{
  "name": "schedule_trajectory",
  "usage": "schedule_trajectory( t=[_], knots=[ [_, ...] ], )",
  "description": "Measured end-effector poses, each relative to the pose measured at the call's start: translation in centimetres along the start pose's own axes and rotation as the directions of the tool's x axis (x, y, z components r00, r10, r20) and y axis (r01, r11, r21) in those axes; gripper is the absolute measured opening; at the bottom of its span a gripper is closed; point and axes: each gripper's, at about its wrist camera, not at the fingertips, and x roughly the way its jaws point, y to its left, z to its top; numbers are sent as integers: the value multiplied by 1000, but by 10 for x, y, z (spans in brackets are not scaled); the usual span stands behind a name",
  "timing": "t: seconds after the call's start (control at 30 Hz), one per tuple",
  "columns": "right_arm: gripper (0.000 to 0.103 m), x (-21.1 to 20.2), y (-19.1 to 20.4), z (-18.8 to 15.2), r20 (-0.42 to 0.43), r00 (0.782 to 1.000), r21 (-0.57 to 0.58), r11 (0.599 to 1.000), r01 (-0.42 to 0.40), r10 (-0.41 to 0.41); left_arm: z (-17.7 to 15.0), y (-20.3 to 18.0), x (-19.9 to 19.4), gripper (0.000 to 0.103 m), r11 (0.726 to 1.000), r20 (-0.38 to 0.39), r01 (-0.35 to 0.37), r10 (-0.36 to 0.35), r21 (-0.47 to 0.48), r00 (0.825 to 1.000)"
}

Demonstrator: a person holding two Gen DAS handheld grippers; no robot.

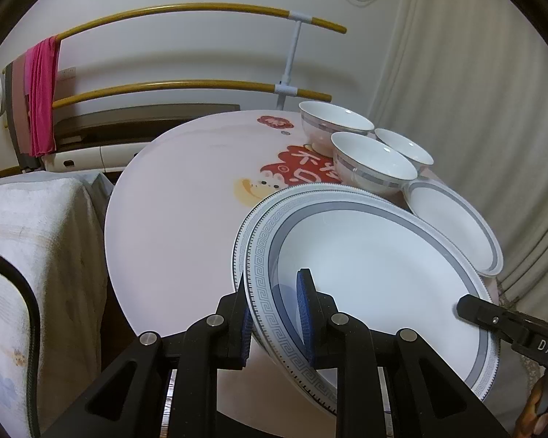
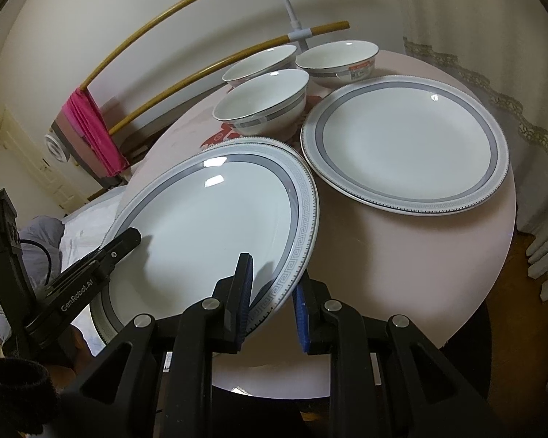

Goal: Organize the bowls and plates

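Table (image 2: 420, 241); "GenRobot.AI" on left gripper (image 2: 102, 252)

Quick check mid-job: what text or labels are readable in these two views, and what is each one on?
"DAS": right gripper finger, cut off at the frame edge.
"GenRobot.AI": left gripper finger.
Large red Chinese characters: round table, partly covered by bowls.
Sticker on far bowl: too small to read.

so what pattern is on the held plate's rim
Grey Greek-key band on the held plate, clearest in the right wrist view.

Three bowls (image 2: 263, 104) stand behind two plates (image 2: 215, 215) on the table (image 2: 402, 262), another plate (image 2: 405, 142) to their right.
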Motion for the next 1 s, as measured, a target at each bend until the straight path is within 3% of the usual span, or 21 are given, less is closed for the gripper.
schedule_trajectory(
  t=[0.63, 1.0],
  knots=[
    [23, 4, -6, -3, 16, 1000, 16, 1000, 6, -6, 0, 0, 3, 19, 1000, 2, 5, -5, -6, 1000],
    [26, 14, -16, -2, 10, 998, 73, 995, -63, 63, -1, 0, 0, 19, 1000, 15, -22, 22, 4, 1000]
  ],
)
